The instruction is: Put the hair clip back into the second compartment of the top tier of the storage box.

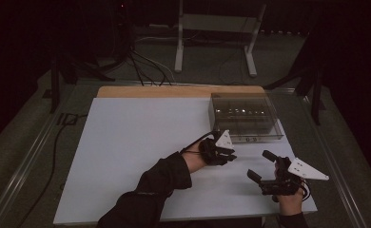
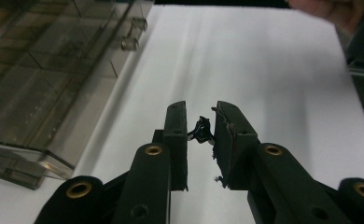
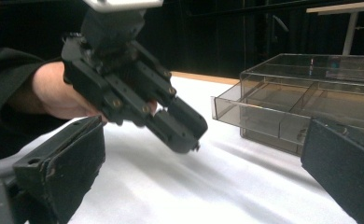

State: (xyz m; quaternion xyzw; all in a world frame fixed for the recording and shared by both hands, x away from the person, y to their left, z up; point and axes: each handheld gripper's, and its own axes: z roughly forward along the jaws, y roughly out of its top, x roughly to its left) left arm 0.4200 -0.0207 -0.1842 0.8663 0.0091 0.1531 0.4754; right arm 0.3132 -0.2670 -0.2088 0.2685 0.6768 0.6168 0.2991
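While pinched crosswise in left tool (image 2: pixel 201 133), small black clip (image 2: pixel 201 130), orientation unclear.

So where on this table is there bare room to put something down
The white table top lies bare across its whole left half, from the far wooden edge to the near edge. It is crowded at the right: the clear drawer box sits far right, with the left tongs and right tongs just below it.

Both grippers are matte black with brass-ringed screw holes and grey three-cornered top plates, the left gripper (image 1: pixel 229 154) on a dark-sleeved arm.
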